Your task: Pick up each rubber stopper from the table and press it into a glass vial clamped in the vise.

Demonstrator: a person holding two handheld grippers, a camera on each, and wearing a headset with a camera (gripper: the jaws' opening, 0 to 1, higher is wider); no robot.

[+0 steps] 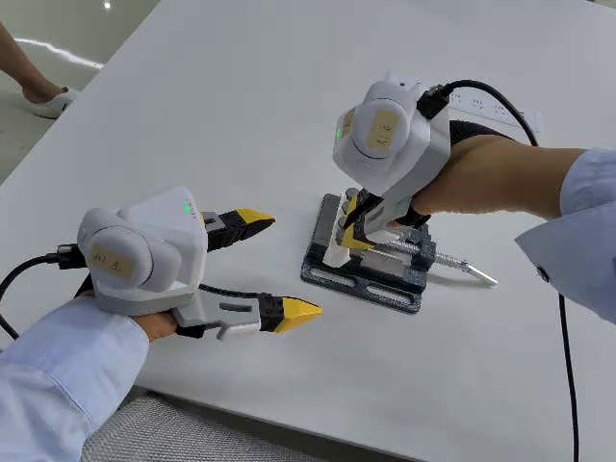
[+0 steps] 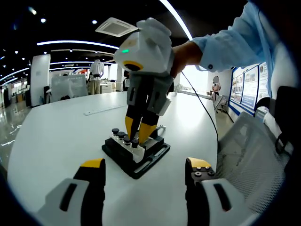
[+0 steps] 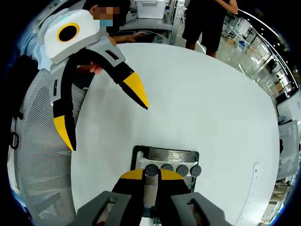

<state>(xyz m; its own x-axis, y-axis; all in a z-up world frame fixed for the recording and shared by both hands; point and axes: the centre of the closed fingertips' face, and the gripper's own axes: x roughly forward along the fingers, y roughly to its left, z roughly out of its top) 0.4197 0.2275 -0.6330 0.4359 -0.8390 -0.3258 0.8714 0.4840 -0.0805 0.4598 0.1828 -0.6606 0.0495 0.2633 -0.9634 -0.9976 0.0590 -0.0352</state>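
Right gripper (image 1: 352, 229), head view: lowered onto the vise (image 1: 371, 281) in the middle of the white bench (image 1: 241, 96). The left gripper (image 1: 279, 265) waits alongside, jaws spread and empty.

Left gripper view: a row of glass vials (image 2: 123, 139) stands clamped in the vise, each with a dark cap.

Right gripper view: jaws drawn together, apparently pinching the end rubber stopper (image 3: 151, 170) seated in its vial. The rubber probably squashes and grips, while the glass is brittle. Hold the stopper's sides and press straight down.

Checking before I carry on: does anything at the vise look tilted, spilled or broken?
Nothing stands out: the vise sits flat on the table, its four stoppered vials upright in an even row.
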